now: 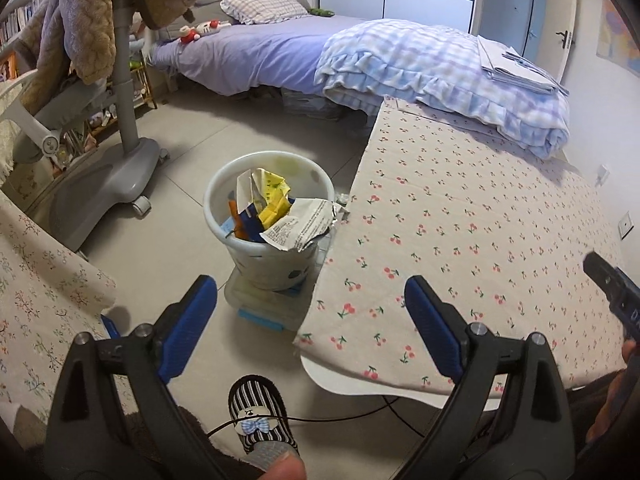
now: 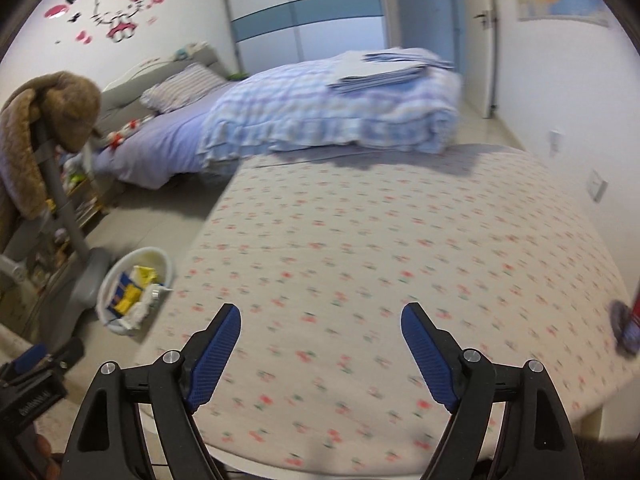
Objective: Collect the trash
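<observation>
A white bin (image 1: 267, 216) stands on a clear box on the floor, left of the table, with crumpled paper and yellow and blue wrappers (image 1: 280, 212) in it. It also shows in the right wrist view (image 2: 134, 290). My left gripper (image 1: 312, 312) is open and empty, above the floor in front of the bin. My right gripper (image 2: 320, 340) is open and empty, over the cherry-print tablecloth (image 2: 380, 248). The right gripper's tip shows in the left wrist view (image 1: 612, 292). A blurred dark blue thing (image 2: 626, 328) lies at the table's right edge.
A grey rolling chair (image 1: 120, 152) draped with brown plush stands left of the bin. A bed (image 1: 280, 52) with a folded checked quilt lies beyond the table. A second cloth-covered surface (image 1: 40, 300) is at the left. A striped slipper (image 1: 260, 416) is on the floor below.
</observation>
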Motion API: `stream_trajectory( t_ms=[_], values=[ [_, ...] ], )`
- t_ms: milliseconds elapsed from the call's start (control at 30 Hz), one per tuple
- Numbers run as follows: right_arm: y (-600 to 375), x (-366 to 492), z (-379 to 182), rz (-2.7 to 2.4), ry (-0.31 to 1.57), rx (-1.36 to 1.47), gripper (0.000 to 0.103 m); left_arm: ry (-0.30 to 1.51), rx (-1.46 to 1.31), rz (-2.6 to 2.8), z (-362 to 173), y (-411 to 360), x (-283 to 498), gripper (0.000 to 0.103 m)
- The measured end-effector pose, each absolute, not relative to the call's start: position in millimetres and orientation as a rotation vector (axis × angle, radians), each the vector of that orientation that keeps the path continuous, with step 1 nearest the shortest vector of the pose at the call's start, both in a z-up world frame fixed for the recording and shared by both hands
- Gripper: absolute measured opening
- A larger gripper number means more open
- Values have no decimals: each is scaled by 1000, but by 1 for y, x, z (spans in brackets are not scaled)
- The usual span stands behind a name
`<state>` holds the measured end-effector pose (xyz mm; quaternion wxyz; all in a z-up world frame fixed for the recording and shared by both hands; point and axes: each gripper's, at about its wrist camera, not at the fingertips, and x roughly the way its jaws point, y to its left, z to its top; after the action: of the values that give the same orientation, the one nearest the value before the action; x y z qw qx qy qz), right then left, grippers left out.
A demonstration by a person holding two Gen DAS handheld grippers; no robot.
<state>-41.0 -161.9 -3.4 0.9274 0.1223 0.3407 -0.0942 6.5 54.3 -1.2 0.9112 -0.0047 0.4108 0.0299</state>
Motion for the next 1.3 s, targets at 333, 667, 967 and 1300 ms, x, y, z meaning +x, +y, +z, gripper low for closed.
stream_trajectory(
  t_ms=[333, 667, 967, 1300],
  values=[
    [-158, -67, -21, -245, 655, 176, 84, 828, 5, 65, -6, 40, -6, 95],
    [-152, -70, -23, -230, 644, 187, 84, 806, 17, 64, -6, 36, -11, 95],
    [-148, -69, -22, -228, 640, 184, 84, 790, 15, 56, -4, 38, -13, 95],
    [-148, -69, -20, -234, 633, 194, 84, 770, 22, 57, -3, 36, -14, 95]
  ],
)
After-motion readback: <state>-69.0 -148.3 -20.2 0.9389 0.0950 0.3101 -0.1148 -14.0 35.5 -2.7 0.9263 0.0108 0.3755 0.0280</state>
